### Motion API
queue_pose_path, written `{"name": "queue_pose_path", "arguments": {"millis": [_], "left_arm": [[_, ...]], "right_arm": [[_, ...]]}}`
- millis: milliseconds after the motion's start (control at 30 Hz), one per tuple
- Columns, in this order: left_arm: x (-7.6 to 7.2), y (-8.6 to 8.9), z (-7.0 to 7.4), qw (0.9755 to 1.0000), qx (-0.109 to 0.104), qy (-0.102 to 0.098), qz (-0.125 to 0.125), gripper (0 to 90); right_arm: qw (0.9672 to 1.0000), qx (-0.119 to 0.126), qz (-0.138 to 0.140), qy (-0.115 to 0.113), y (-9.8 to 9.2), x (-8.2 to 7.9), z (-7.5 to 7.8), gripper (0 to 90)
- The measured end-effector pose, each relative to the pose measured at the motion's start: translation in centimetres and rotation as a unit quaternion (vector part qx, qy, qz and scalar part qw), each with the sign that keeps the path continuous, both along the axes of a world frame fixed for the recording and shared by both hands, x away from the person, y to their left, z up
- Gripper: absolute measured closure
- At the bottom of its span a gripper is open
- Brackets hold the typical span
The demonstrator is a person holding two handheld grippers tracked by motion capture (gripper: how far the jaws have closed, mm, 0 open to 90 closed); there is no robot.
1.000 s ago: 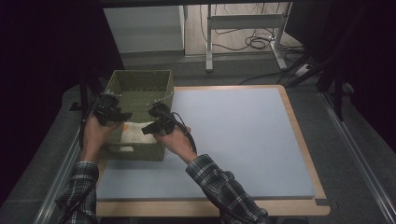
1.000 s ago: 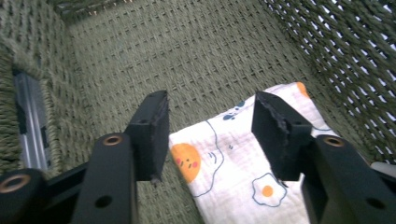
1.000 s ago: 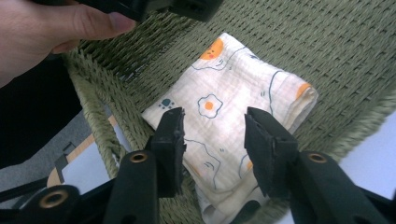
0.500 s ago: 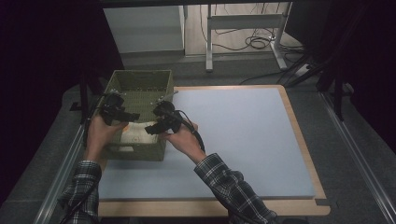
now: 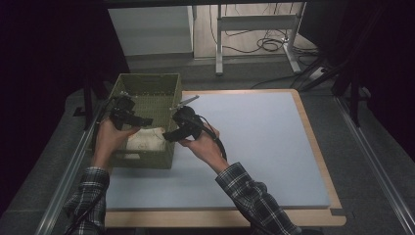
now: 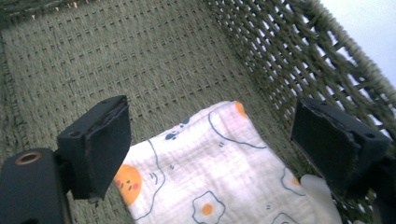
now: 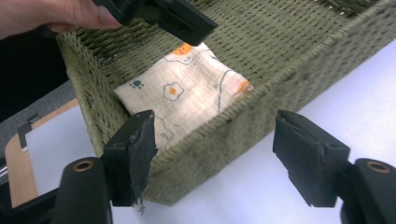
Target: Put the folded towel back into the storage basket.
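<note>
A green woven basket (image 5: 147, 88) stands at the table's left. In it lies a folded white cloth (image 5: 146, 142) printed with fried eggs (image 6: 215, 172) (image 7: 187, 98). My left gripper (image 5: 143, 120) hangs over the basket's inside, just above the cloth. Its jaws (image 6: 212, 121) have just been opening and stand open, with the cloth below them untouched. My right gripper (image 5: 169, 135) is at the basket's right wall (image 7: 261, 107). Its jaws (image 7: 215, 130) have also just been opening and hold nothing. The left gripper (image 7: 182, 21) appears at the top of the right gripper view.
A pale blue mat (image 5: 254, 147) covers the wooden table (image 5: 318, 161) to the right of the basket. Metal rails (image 5: 377, 171) run along both table sides. A white stand and cables (image 5: 264, 44) are on the floor behind.
Both grippers' jaws have spread apart. The right gripper has drawn back to the right, away from the cloth and toward the basket's wall. The cloth lies free in the basket.
</note>
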State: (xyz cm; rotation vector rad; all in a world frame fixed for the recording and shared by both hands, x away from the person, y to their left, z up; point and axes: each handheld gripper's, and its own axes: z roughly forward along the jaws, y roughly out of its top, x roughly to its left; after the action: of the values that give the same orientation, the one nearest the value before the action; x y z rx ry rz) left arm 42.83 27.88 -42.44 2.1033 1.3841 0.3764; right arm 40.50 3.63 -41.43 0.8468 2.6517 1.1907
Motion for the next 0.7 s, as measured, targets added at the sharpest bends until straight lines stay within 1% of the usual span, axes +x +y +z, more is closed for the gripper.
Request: {"name": "queue_pose_path", "arguments": {"millis": [200,300,367,433,500,667,700], "left_arm": [[0.2,-0.8,0.3,1.0,-0.008,0.004,-0.002,9.2],[0.3,-1.2,0.4,0.9999,-0.008,0.008,-0.006,8.1],[0.3,-1.5,0.5,0.9999,-0.01,0.007,-0.009,7.5],[0.4,-1.8,0.7,0.9999,-0.011,0.006,-0.01,7.1],[0.4,-2.1,1.0,0.9998,-0.011,0.003,-0.014,6.0],[0.5,-2.9,1.6,0.9996,-0.017,-0.005,-0.02,3.7],[0.5,-3.1,1.7,0.9996,-0.015,-0.006,-0.021,3.8]], "right_arm": [[0.9999,-0.004,-0.006,-0.007,-1.6,0.0,-0.4,24.8],[1.0,-0.005,-0.005,-0.004,-2.4,0.0,-0.6,21.7],[1.0,-0.007,-0.003,-0.005,-2.8,-0.1,-0.8,20.8],[0.9999,-0.013,-0.001,-0.009,-3.3,-0.1,-0.9,19.4],[0.9998,-0.014,-0.001,-0.012,-3.8,-0.2,-1.0,18.7],[0.9999,-0.003,-0.004,-0.01,-5.3,-0.3,-1.2,16.5],[1.0,-0.002,-0.004,-0.008,-5.6,-0.4,-1.2,16.0]]}}
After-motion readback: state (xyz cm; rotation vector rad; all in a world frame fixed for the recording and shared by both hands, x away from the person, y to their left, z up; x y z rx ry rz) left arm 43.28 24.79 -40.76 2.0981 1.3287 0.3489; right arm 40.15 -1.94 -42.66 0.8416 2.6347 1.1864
